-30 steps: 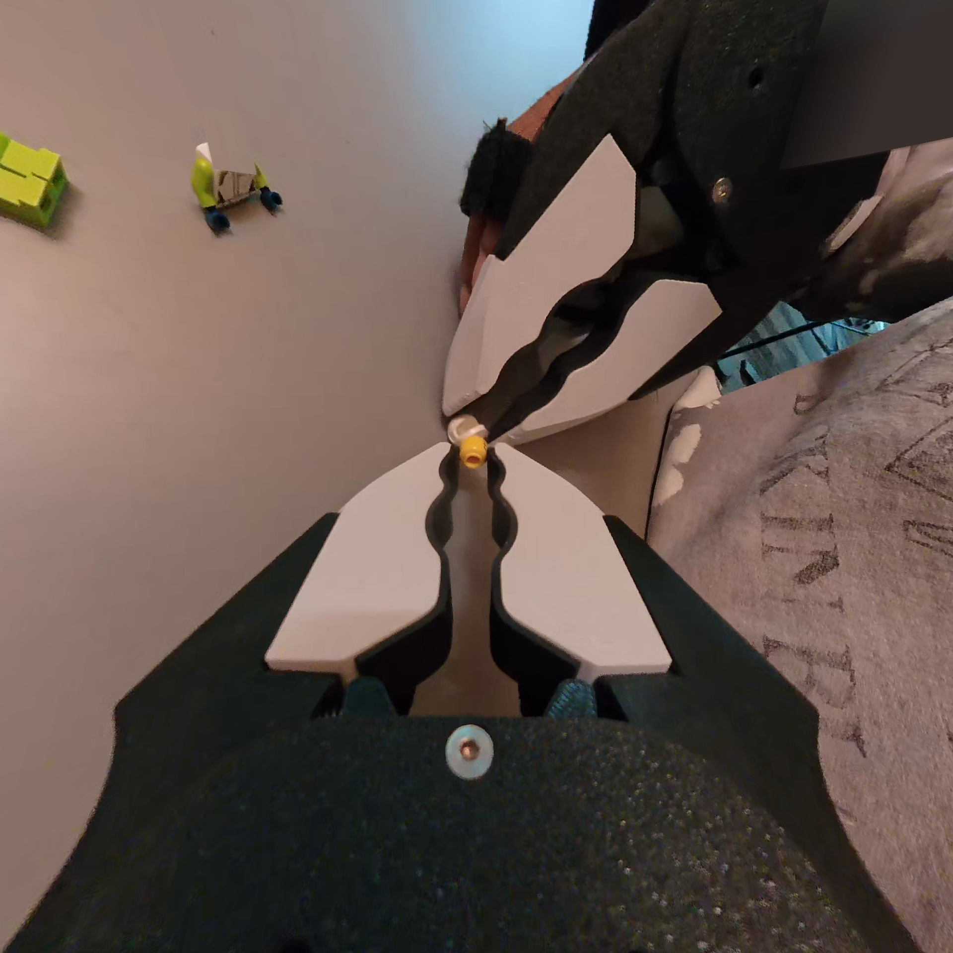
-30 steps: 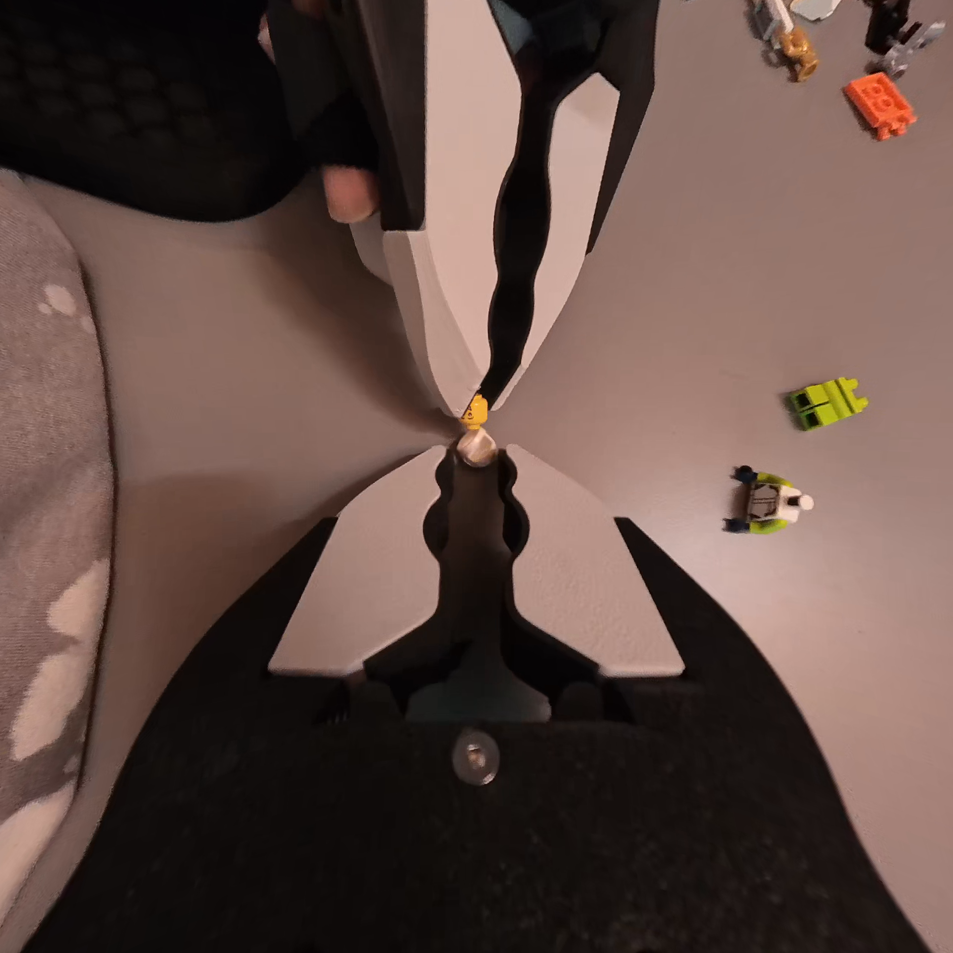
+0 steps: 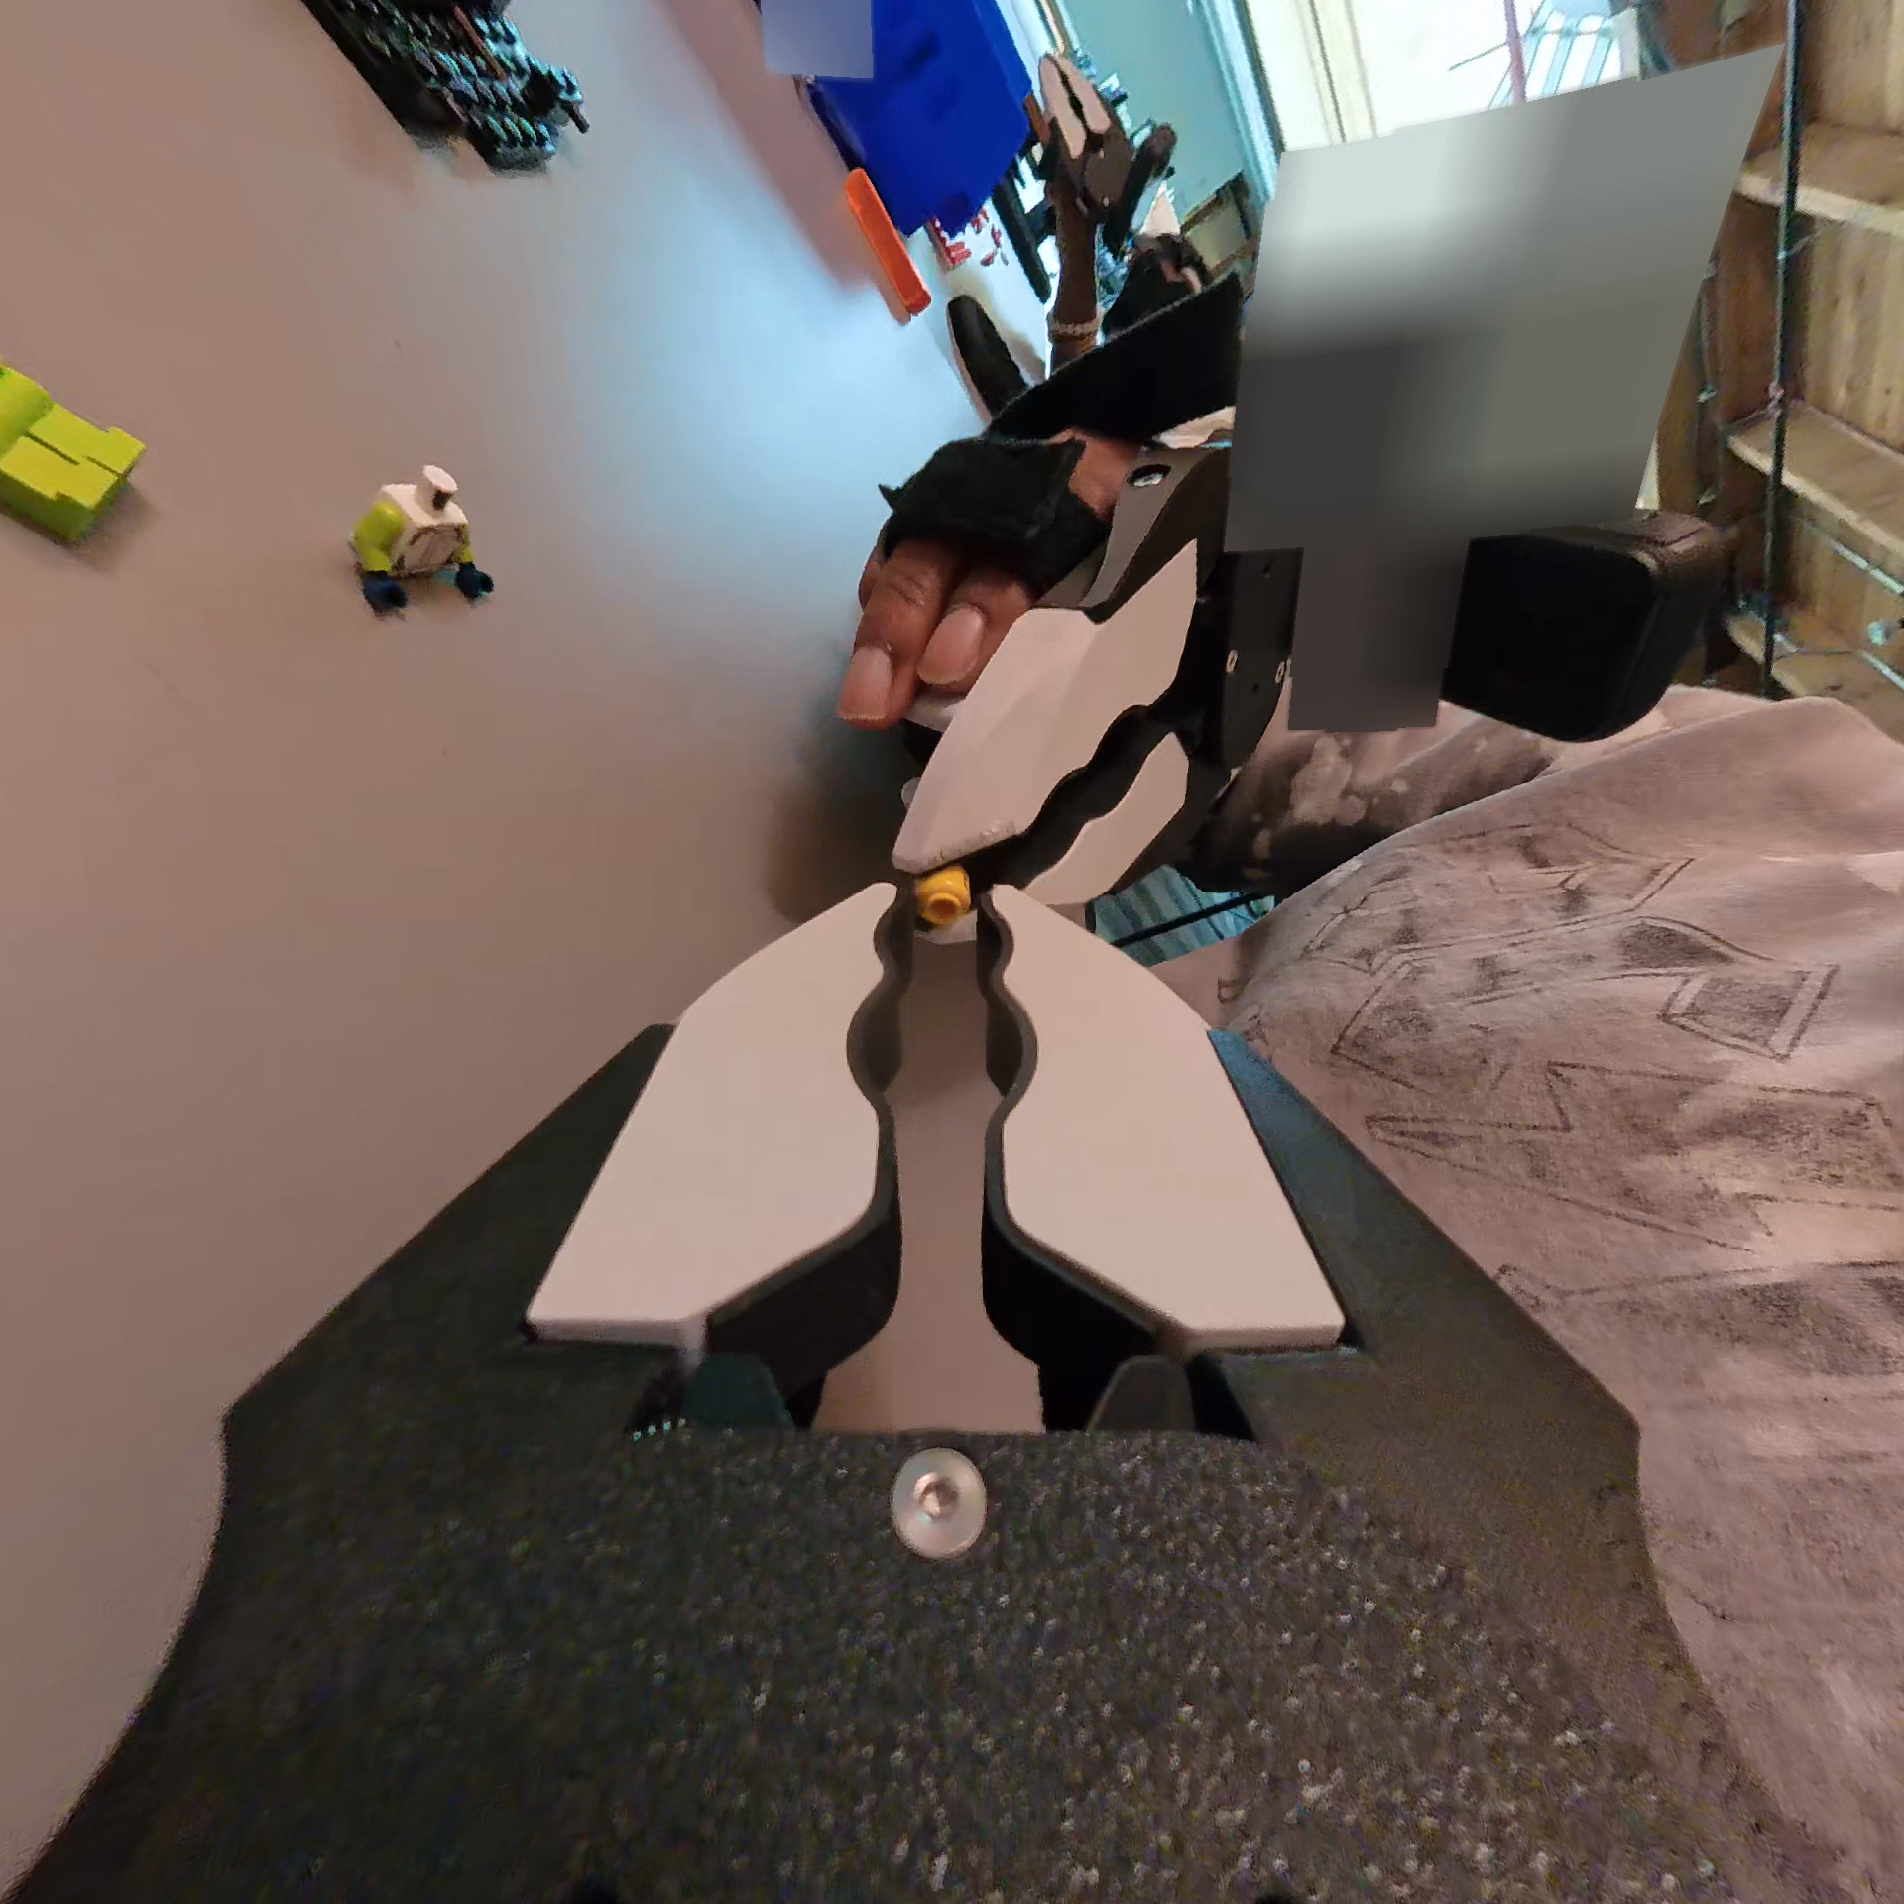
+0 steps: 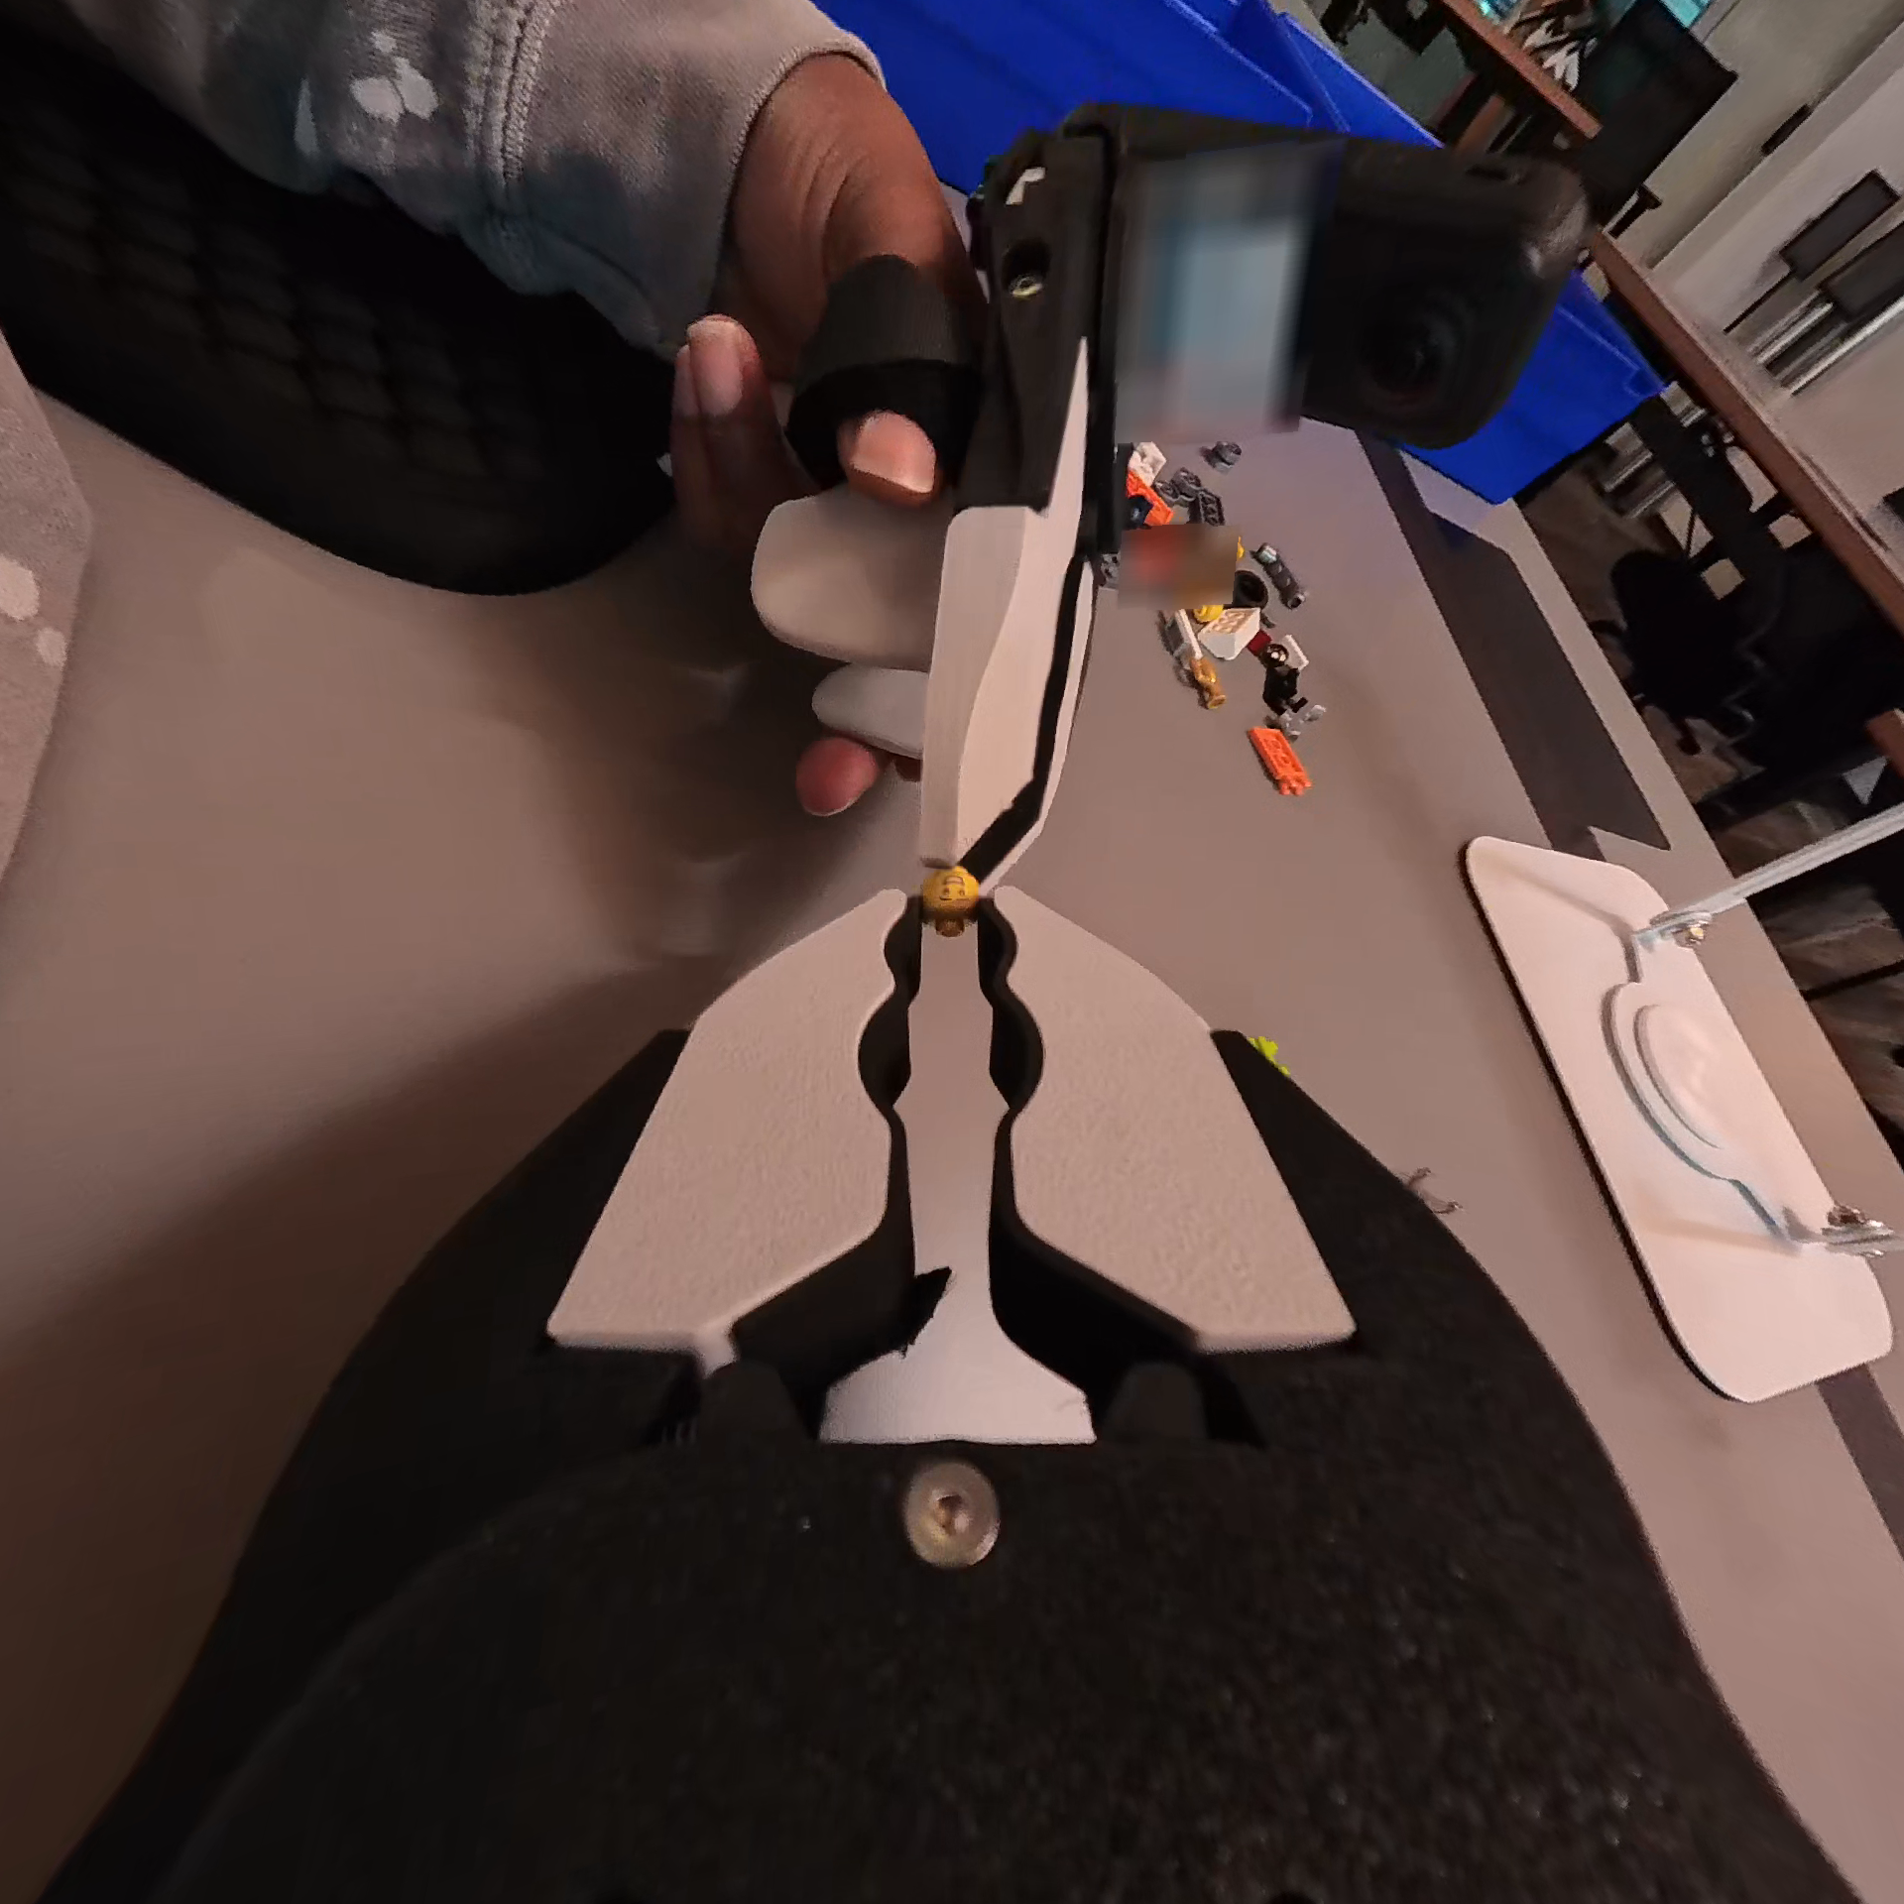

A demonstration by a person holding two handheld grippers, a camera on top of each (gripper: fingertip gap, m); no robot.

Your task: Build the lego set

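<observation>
Fingers [image 3: 824, 1082] of both grippers apparently pinch the yellow head [image 3: 943, 894].

Lighting: dim and warm near each hand-held gripper; cool daylight beyond the left one, sheen on the surface [image 3: 618, 536]. Soft shadows under the fingers. Focus: centre sharp; far background soft. Distortion: strong wide-angle bending at edges, slight motion blur.

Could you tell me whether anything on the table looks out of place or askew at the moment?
Only mildly: the headless lime-and-white minifigure torso lies tipped on the grey table, apart from the lime-green leg piece. Its small yellow minifigure head is pinched between the left gripper and right gripper.
</observation>
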